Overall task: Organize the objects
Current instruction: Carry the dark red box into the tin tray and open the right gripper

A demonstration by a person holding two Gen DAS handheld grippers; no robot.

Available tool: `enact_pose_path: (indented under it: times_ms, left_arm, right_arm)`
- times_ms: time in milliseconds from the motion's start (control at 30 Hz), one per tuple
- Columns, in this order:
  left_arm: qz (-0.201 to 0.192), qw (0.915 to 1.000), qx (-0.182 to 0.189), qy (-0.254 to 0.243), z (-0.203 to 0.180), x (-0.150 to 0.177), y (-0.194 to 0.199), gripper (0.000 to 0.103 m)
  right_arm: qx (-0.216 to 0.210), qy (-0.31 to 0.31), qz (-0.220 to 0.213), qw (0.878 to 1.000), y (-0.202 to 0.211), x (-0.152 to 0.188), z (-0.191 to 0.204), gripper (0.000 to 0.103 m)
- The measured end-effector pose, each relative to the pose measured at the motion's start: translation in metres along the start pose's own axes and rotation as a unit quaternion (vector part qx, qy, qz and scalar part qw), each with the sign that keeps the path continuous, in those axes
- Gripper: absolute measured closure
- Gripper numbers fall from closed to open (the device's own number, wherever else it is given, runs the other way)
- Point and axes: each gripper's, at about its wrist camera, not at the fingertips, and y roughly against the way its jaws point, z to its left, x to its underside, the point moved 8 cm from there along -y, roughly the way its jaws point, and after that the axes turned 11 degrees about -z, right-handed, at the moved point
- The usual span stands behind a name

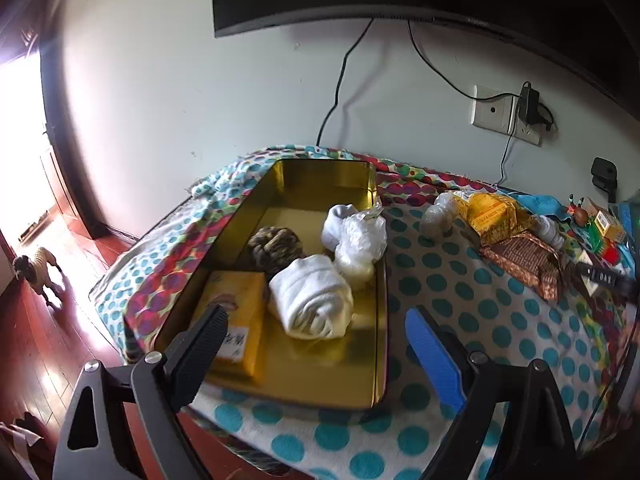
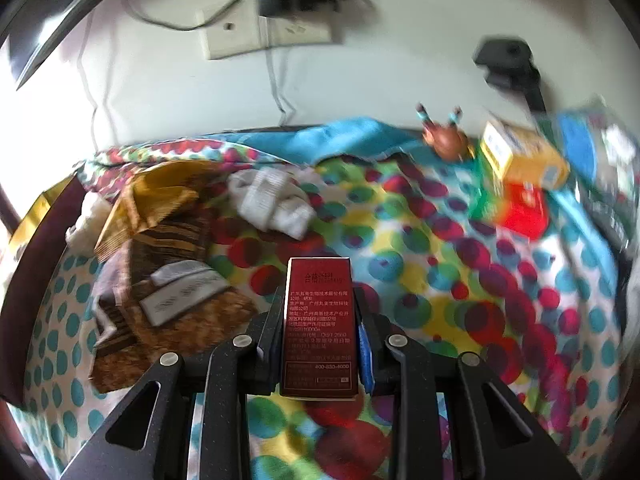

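Partly done: gold rectangular metal tin (image 1: pixel 372 360), frame centre, holds four items; left hand-held gripper (image 1: pixel 316 344) spread empty, right hand-held gripper (image 2: pixel 318 312) pinching dark-red printed carton (image 2: pixel 318 320); several packets left at right on the worktop (image 1: pixel 500 320).

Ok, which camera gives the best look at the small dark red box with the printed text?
The right wrist view: the dark red box fills the centre, clamped between the right gripper fingers, its label facing the camera. The left wrist view does not show it clearly; the far right clutter there is too small to tell.

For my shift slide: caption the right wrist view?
Right gripper shut on a red box above the spotted cloth.
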Motion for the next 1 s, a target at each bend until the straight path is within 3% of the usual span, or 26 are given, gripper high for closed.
enact_pose_path:
  times_ms: [200,333,433,567,667,767,1000]
  left_arm:
    - [-0.007,1.0000,-0.003,0.006,0.012,0.013,0.020,0.010]
    - [-0.005,0.9982,0.003,0.060,0.034,0.019,0.032,0.010]
    - [-0.010,0.9945,0.014,0.104,0.054,0.025,0.048,0.010]
    - [-0.016,0.9927,0.005,0.119,0.077,0.031,0.062,0.010]
    - [-0.019,0.9893,0.001,0.144,0.093,0.034,0.064,0.010]
    - [-0.018,0.9872,-0.003,0.158,0.100,0.039,0.063,0.010]
    - [-0.003,0.9887,0.009,0.150,0.092,0.045,0.060,0.010]
  right_arm:
    - [-0.016,0.032,-0.036,0.999,0.029,-0.033,0.047,0.075]
    - [-0.068,0.082,-0.056,0.993,0.050,-0.044,0.119,0.075]
    - [-0.141,0.114,-0.058,0.982,0.071,-0.036,0.191,0.075]
    - [-0.236,0.190,-0.060,0.951,0.106,-0.007,0.295,0.075]
    - [-0.272,0.224,-0.058,0.934,0.124,0.016,0.346,0.075]
    - [-0.284,0.234,-0.049,0.929,0.130,0.033,0.372,0.075]
    - [-0.276,0.216,-0.021,0.936,0.110,0.050,0.367,0.075]
